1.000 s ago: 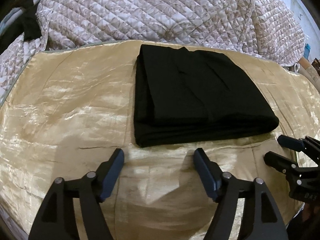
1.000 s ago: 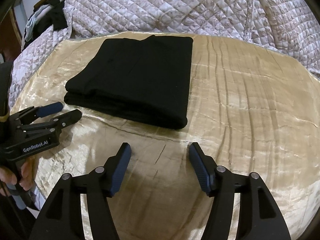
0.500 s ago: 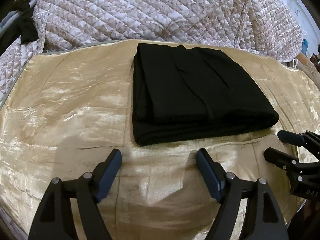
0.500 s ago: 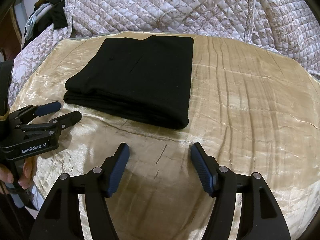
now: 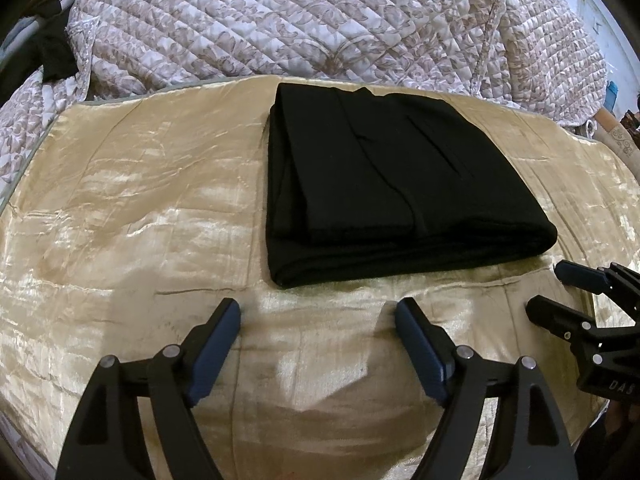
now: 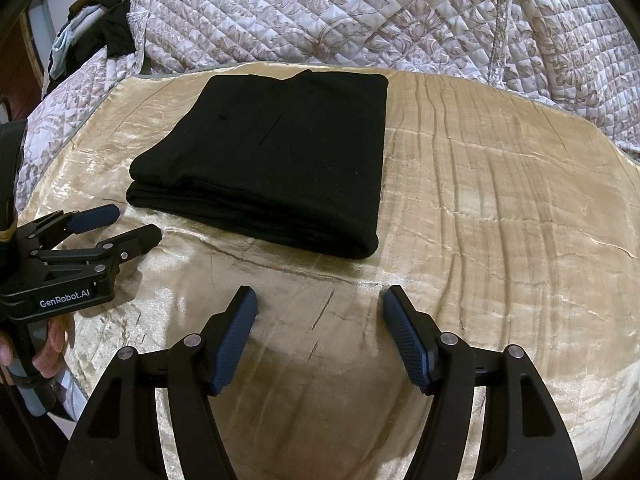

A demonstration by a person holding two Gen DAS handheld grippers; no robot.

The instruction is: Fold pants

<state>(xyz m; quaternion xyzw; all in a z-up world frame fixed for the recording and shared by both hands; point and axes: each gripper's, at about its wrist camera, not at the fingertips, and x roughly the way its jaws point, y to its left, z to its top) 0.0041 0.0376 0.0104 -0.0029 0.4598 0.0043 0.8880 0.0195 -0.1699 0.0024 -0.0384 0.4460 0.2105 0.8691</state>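
The black pants (image 5: 396, 184) lie folded in a neat stack on the gold satin cover (image 5: 140, 208), upper centre of both frames. The left gripper (image 5: 318, 316) and right gripper (image 6: 318, 304) hang at the bottom edge, both spread wide and holding nothing, just short of the stack.

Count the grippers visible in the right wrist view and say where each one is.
2. The right gripper is bottom centre, fingers apart; the left gripper is at the left edge, near the folded black pants.
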